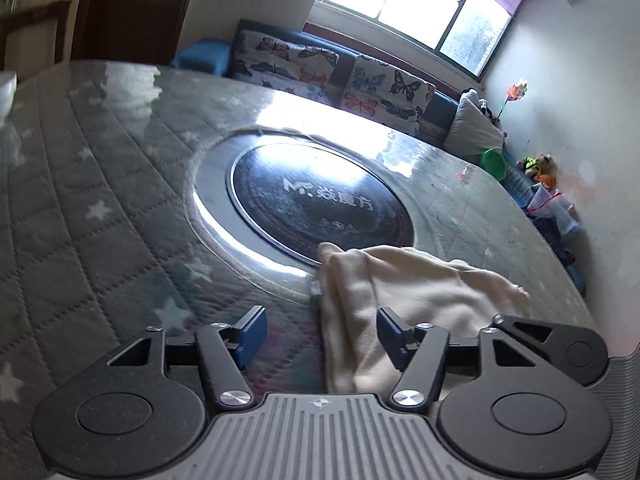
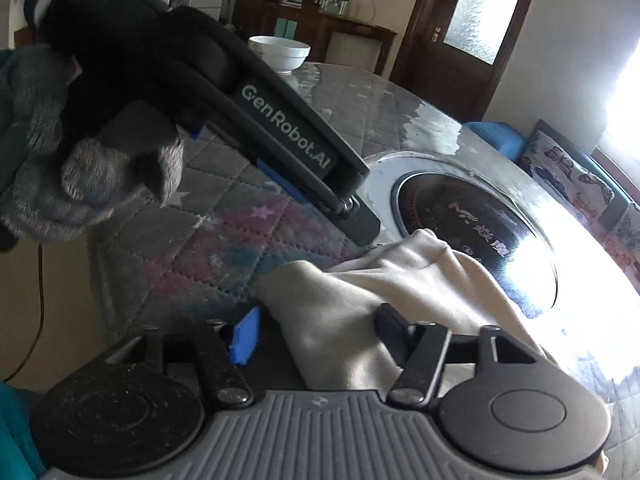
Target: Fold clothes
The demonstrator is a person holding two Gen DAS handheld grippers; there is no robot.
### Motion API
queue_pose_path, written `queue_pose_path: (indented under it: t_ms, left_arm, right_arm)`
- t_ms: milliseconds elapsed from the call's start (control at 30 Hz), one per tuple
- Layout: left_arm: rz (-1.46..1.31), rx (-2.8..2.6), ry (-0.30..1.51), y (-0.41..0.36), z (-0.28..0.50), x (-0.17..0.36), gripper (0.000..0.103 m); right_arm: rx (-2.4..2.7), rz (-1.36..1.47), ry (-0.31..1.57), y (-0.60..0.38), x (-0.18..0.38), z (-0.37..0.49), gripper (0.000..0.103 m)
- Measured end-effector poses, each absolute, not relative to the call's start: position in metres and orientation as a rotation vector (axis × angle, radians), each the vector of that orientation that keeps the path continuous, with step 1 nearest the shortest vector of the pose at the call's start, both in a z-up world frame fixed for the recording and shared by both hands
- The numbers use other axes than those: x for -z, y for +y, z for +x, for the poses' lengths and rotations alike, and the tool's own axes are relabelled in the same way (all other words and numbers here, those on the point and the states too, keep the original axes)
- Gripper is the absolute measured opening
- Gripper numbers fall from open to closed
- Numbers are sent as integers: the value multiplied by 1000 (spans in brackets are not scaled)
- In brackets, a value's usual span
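Only right view shows gloved hand (image 2: 80,176); both tongs (image 1: 320,334) (image 2: 316,336) spread, cream cloth (image 1: 416,280) seemingly unpinched.

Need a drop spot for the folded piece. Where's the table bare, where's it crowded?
Bare: the quilted cover left of the round cooktop, up to the white bowl; also the strip behind the cooktop. Crowded: near edge, where the cream garment and both tongs sit.

Both wrist cameras look steeply down, close over the table (image 1: 100,184); both views share the cream garment (image 1: 420,280) and round hob (image 1: 320,200).
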State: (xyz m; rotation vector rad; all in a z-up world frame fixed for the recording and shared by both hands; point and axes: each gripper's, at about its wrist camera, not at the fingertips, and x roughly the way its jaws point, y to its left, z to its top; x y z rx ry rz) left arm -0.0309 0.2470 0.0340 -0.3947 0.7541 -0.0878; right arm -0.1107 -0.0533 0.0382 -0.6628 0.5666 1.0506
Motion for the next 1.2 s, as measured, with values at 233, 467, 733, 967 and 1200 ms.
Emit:
queue_pose_path:
  t_ms: [233, 467, 733, 967, 1200]
  left_arm:
    - [-552, 99, 799, 248, -20, -27, 73]
    - [-750, 96, 806, 255, -12, -26, 81]
    - [-935, 107, 850, 255, -2, -12, 84]
    - [-975, 170, 903, 243, 12, -1, 47]
    - [-943, 191, 916, 241, 17, 5, 29]
  right_arm:
    - [-1045, -461, 618, -76, -55, -89, 19]
    - [-1056, -302, 641, -98, -70, -77, 14]
    - [-1068, -225, 644, -110, -73, -72, 13]
    - [-1091, -200, 644, -115, -72, -69, 12]
    - [-1066, -190, 642, -132, -69, -71, 30]
